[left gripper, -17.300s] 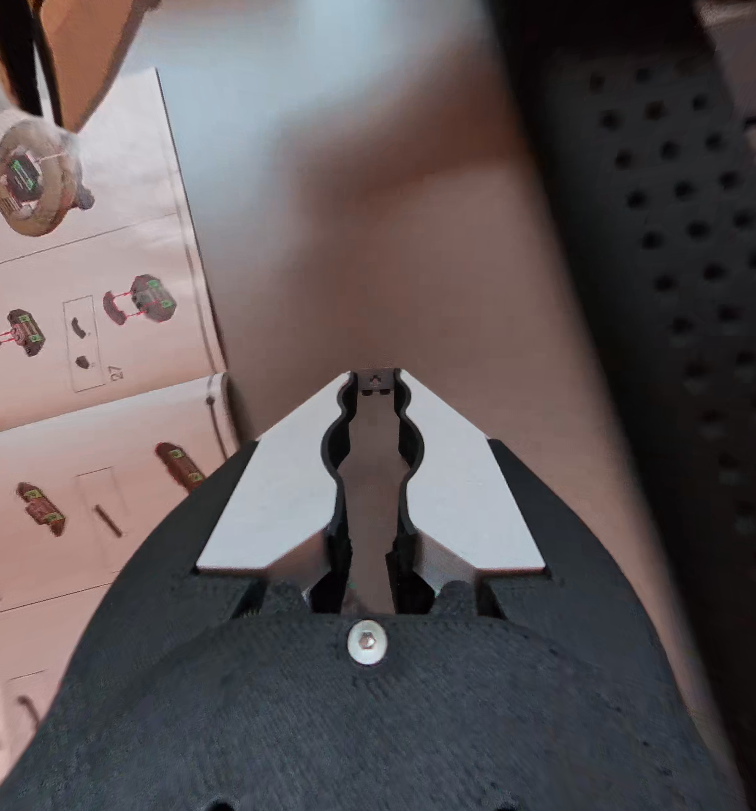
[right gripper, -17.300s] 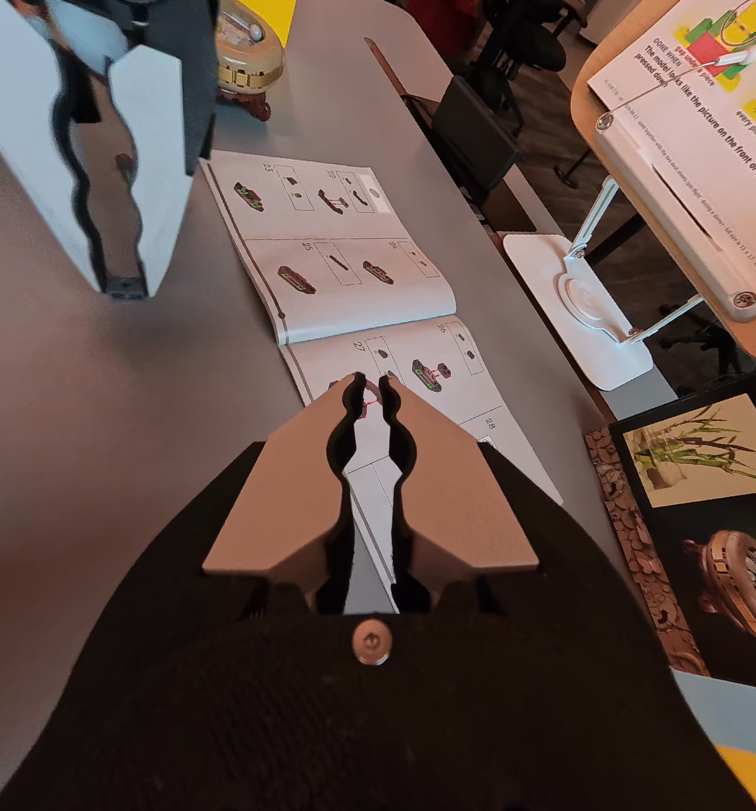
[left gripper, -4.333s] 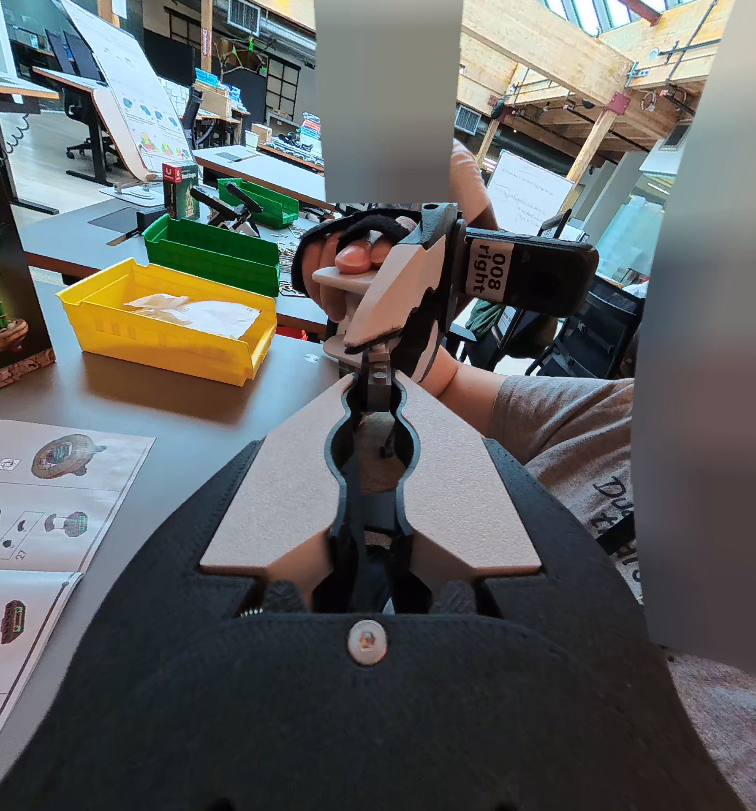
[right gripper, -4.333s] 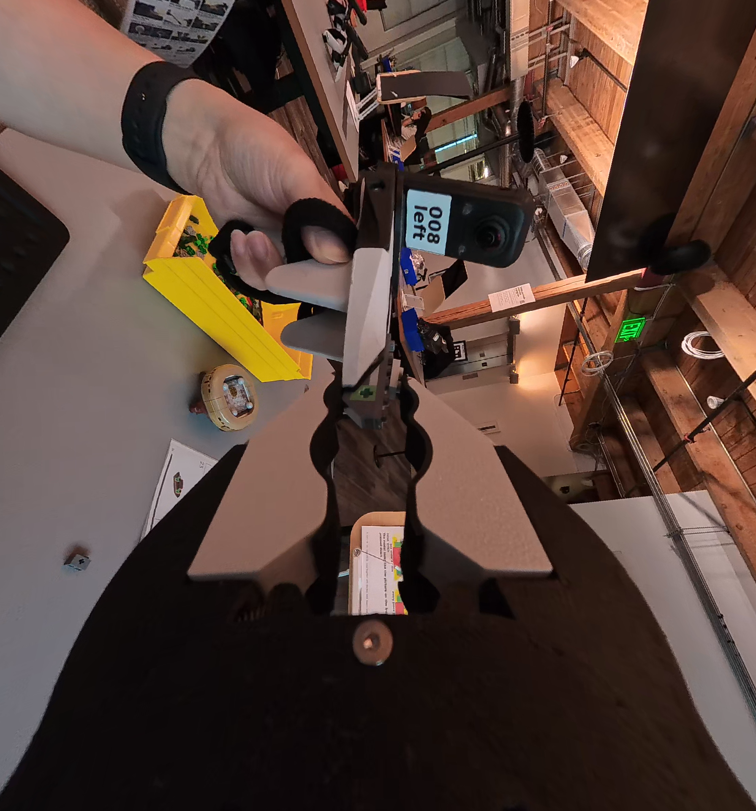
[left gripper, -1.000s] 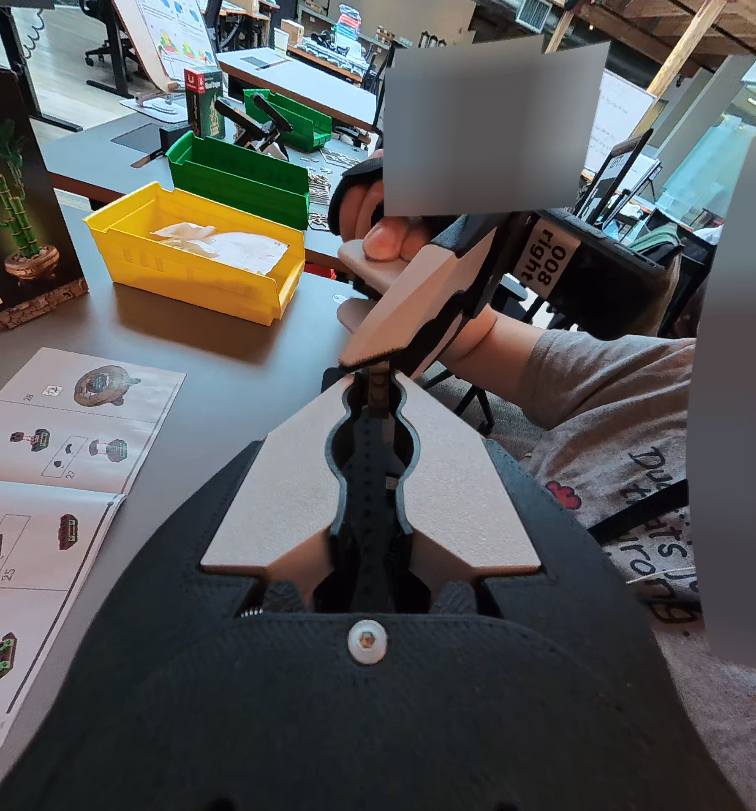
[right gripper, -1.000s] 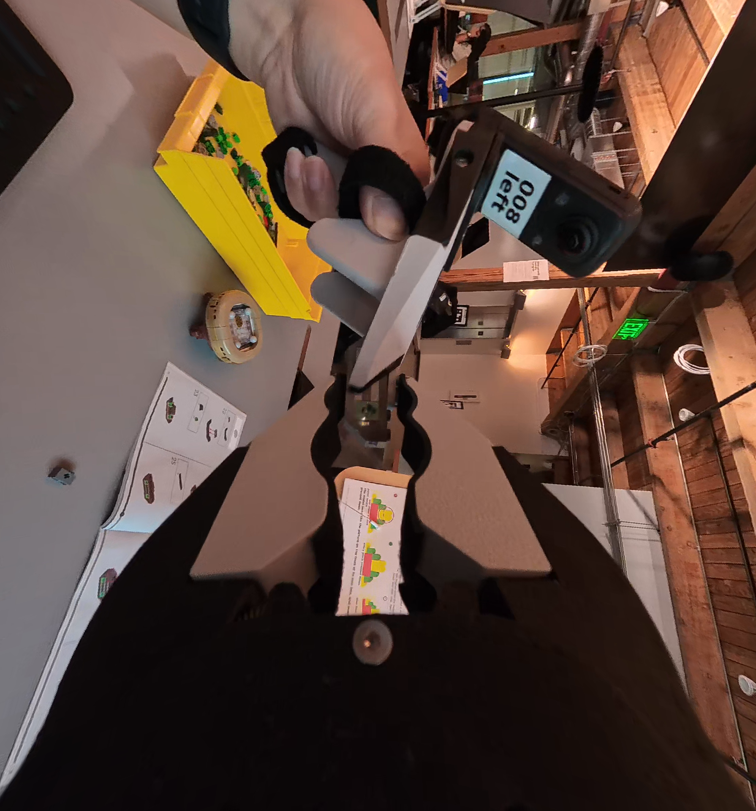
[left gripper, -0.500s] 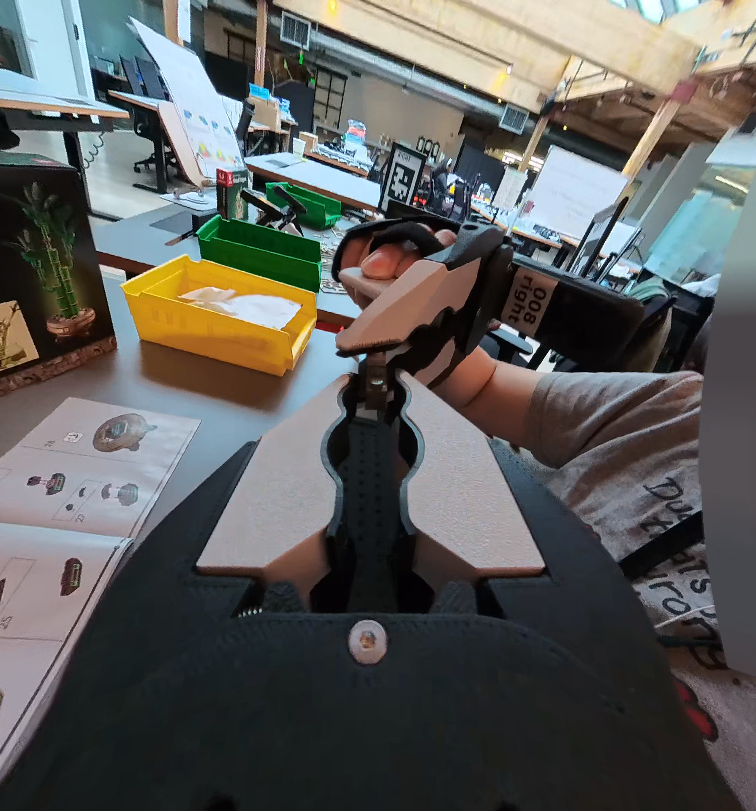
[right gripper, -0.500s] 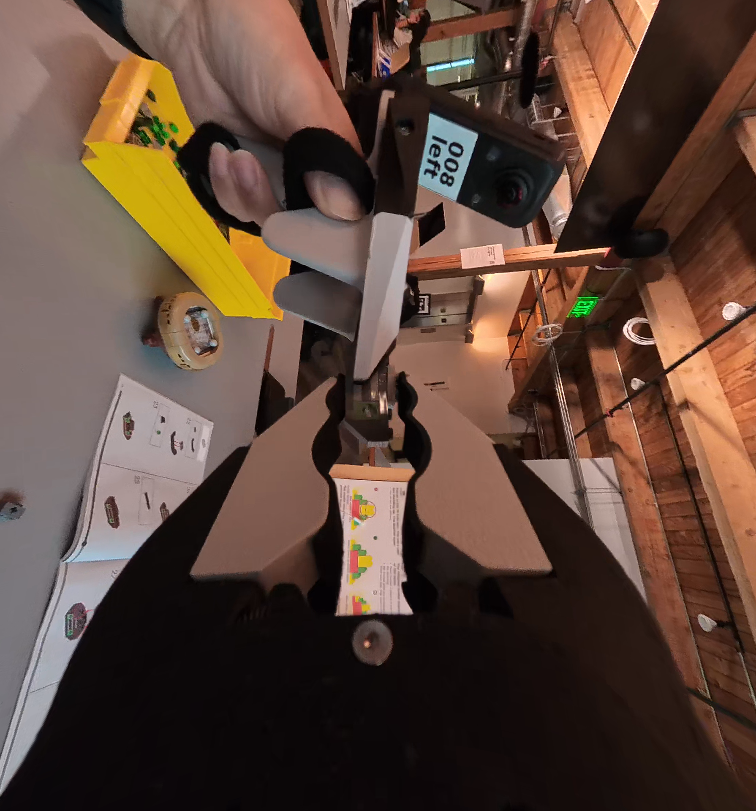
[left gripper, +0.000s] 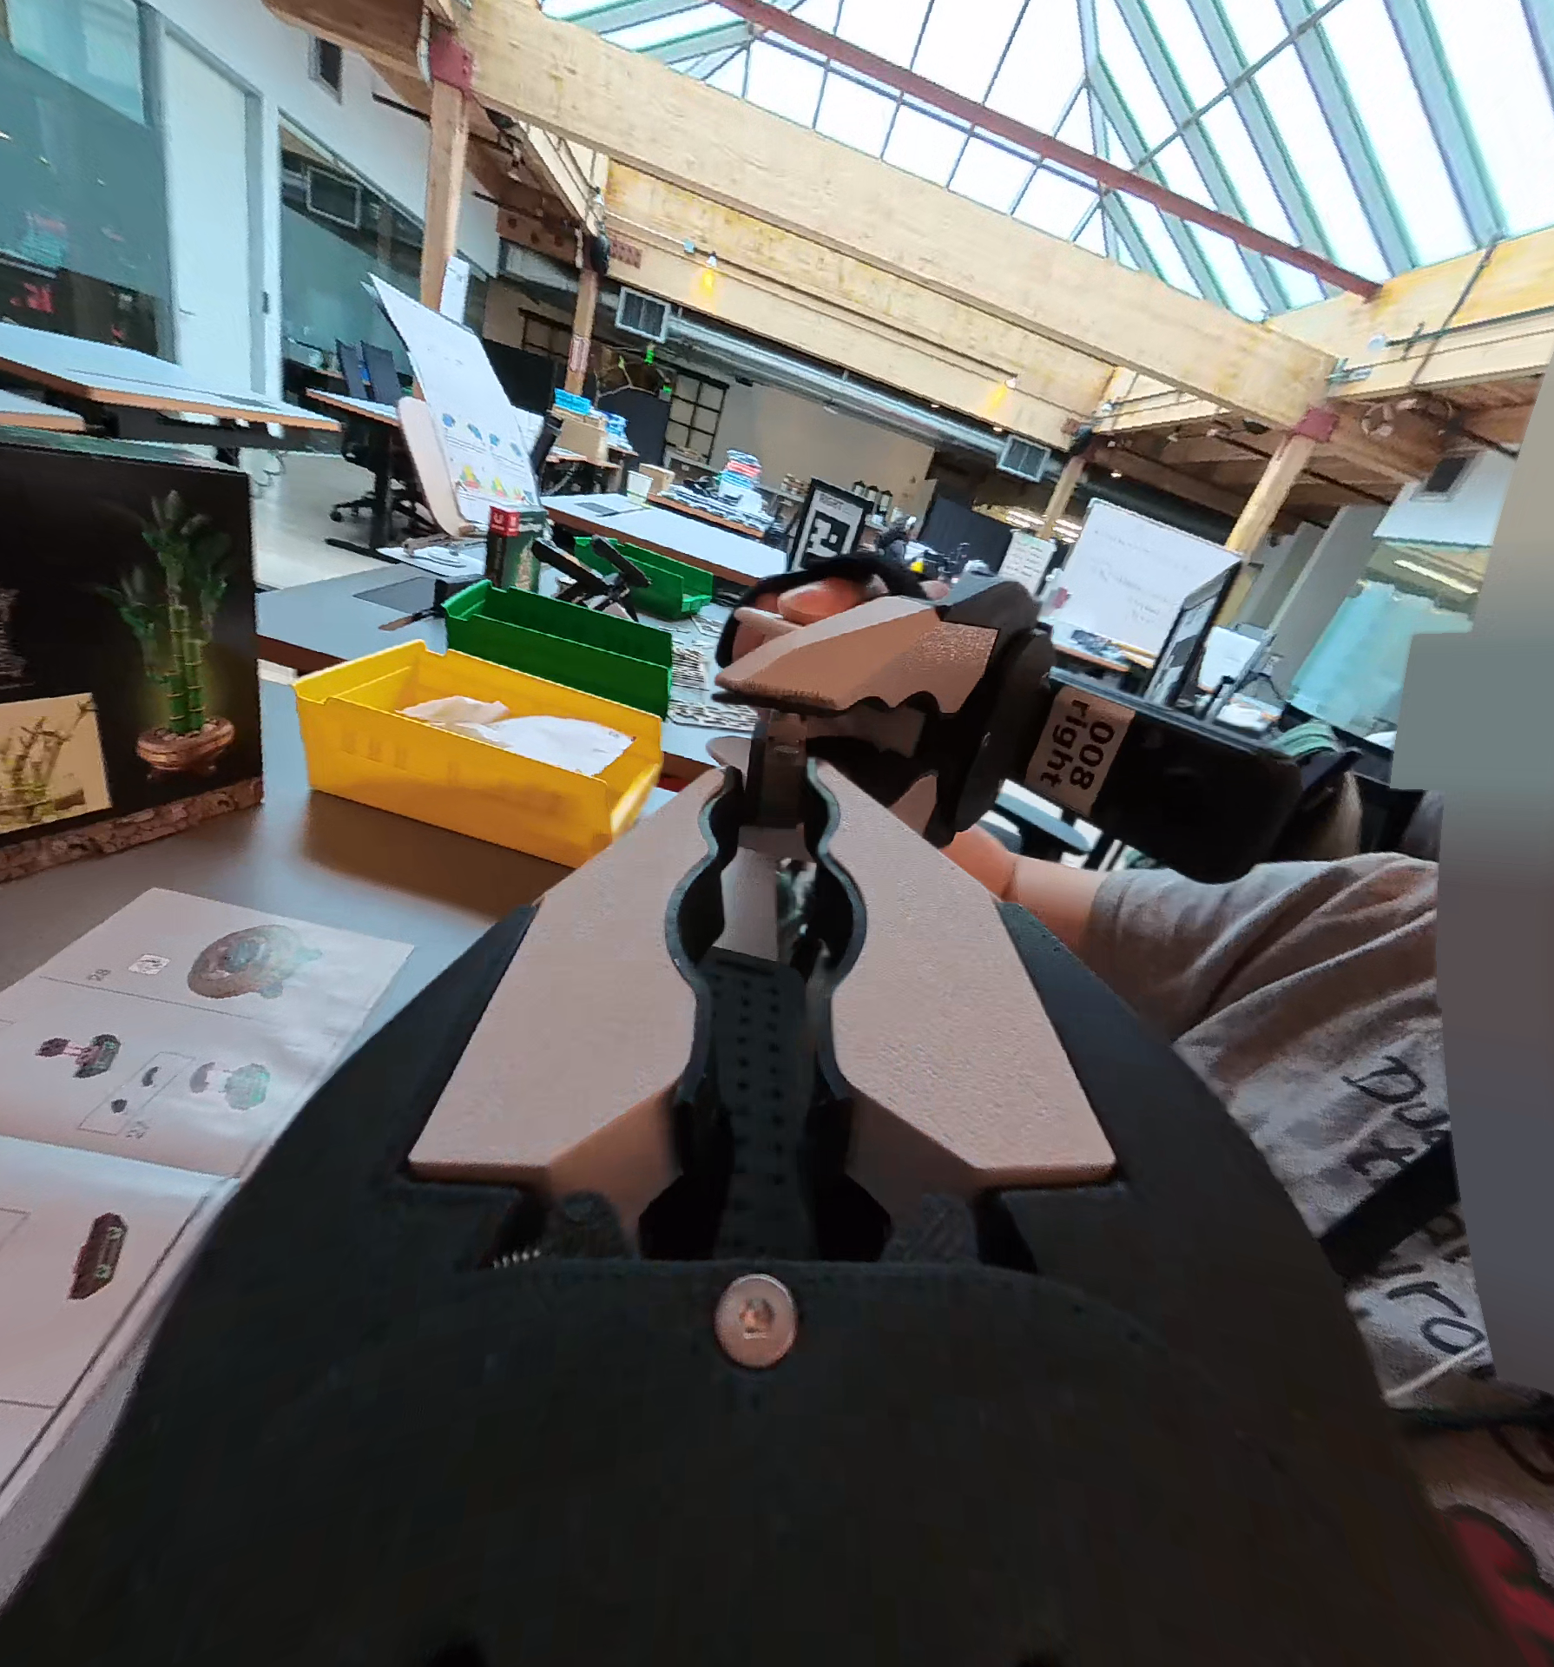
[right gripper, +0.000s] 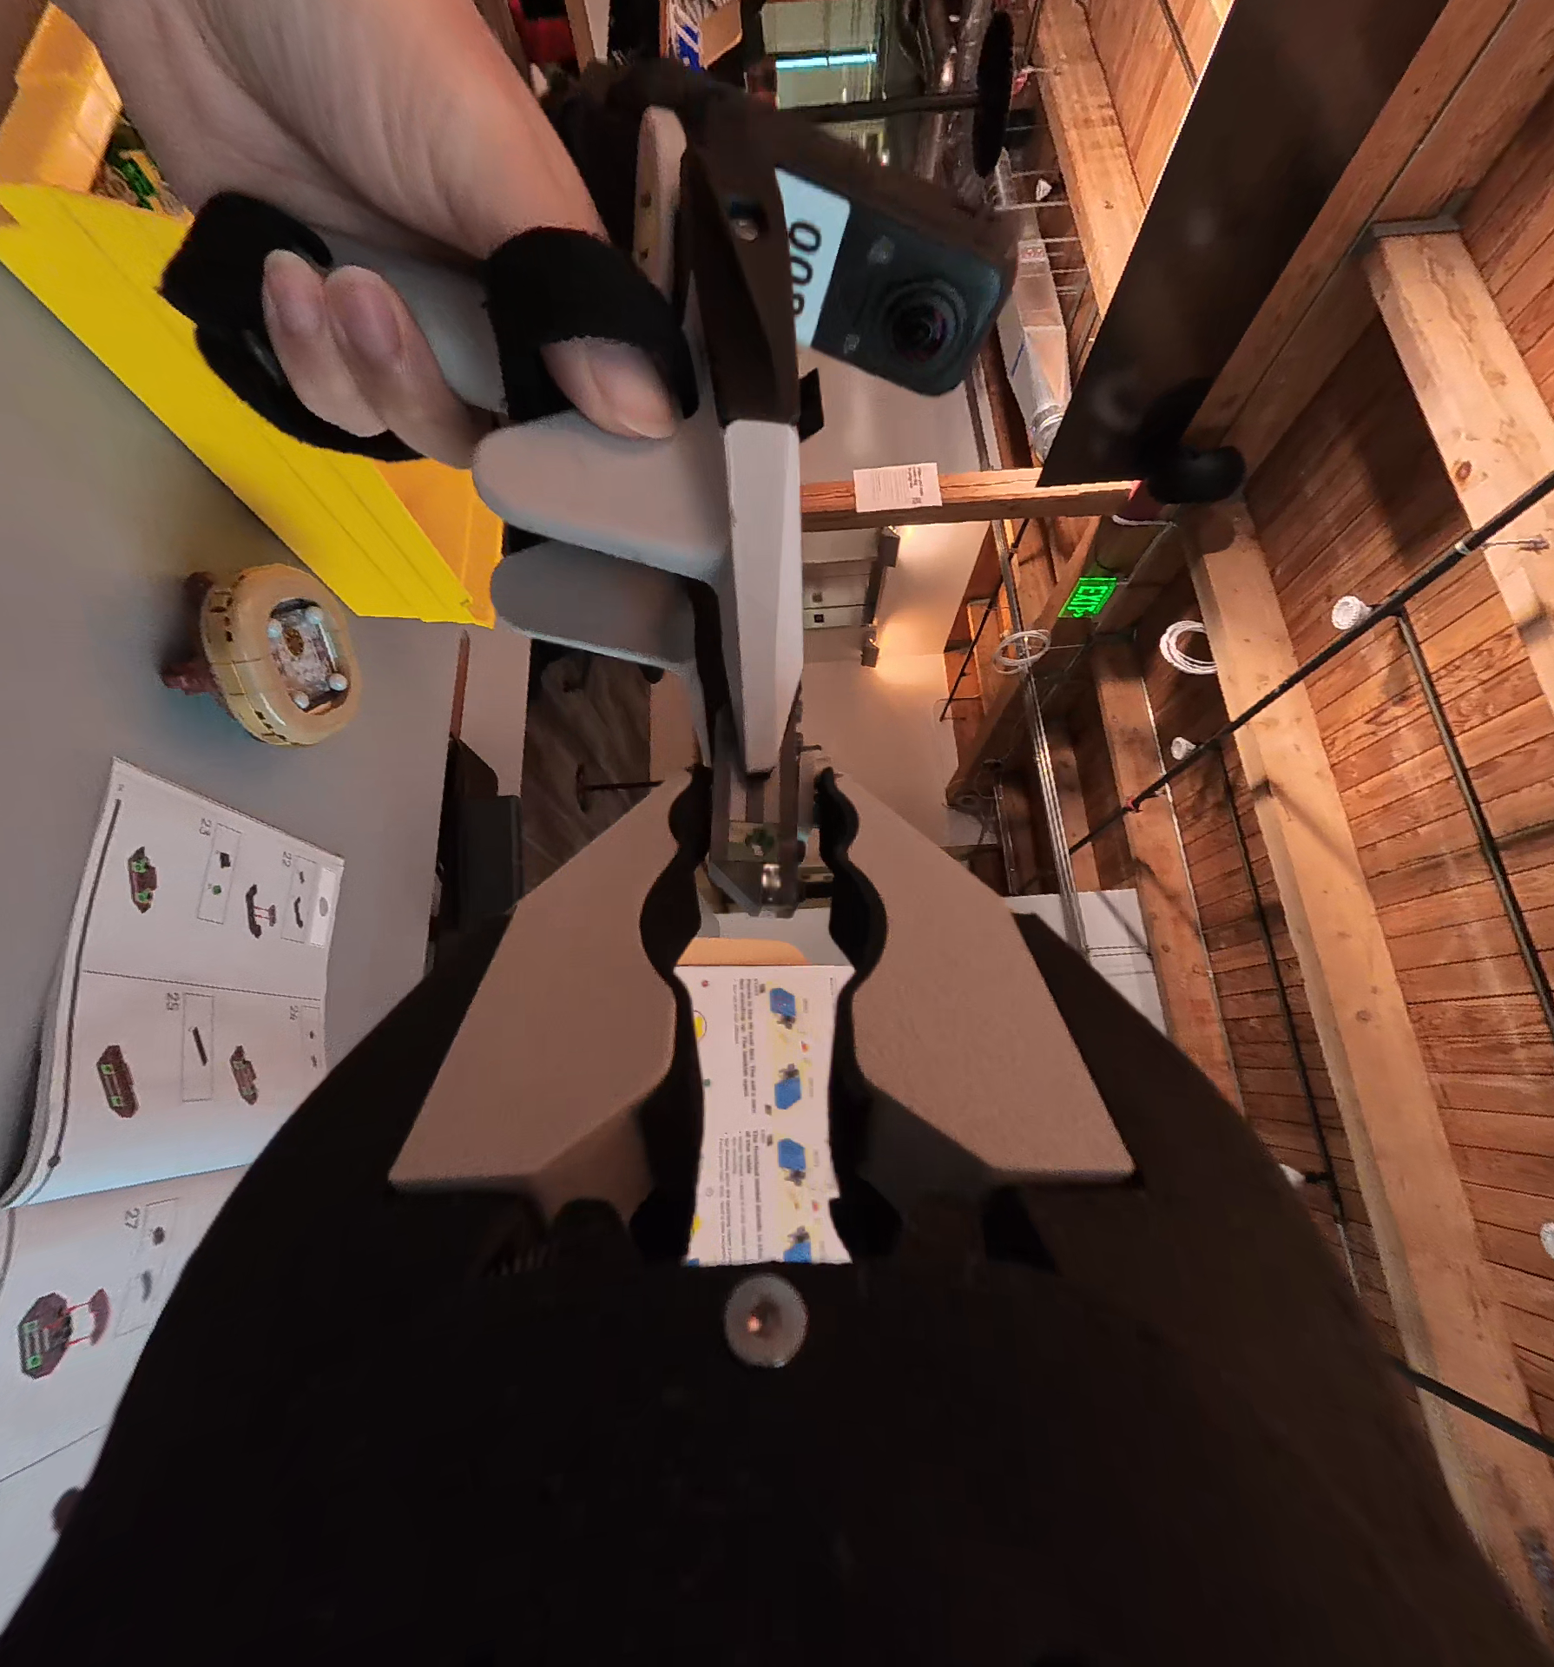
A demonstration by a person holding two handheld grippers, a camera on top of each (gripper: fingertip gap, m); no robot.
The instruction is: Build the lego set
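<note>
- Step in hand, as judged: two small lego pieces were being mated in mid-air above the table (left gripper: 322,866), tip to tip.
- Left tool (left gripper: 775,794): jaws nearly closed, pinching a small dark lego piece (left gripper: 781,783) at the very tips.
- Right tool (right gripper: 760,812): jaws narrowly parted, clamped on a small grey-brown lego part (right gripper: 755,857) at the tips; the two parts appeared to touch, though the joint itself was too small to read.
- Advice: keep both grips firm, line the studs squarely, and press straight along the shared axis; a sideways push would likely twist a piece out of the tips.
- Relation: the tools crossed roughly at right angles, the held pieces lying exactly between their tips.
- Elsewhere: tan round sub-assembly (right gripper: 273,654) stood on the table, beside the yellow bin (right gripper: 241,451) and near the open instruction booklet (right gripper: 169,992), well apart from both tools.
</note>
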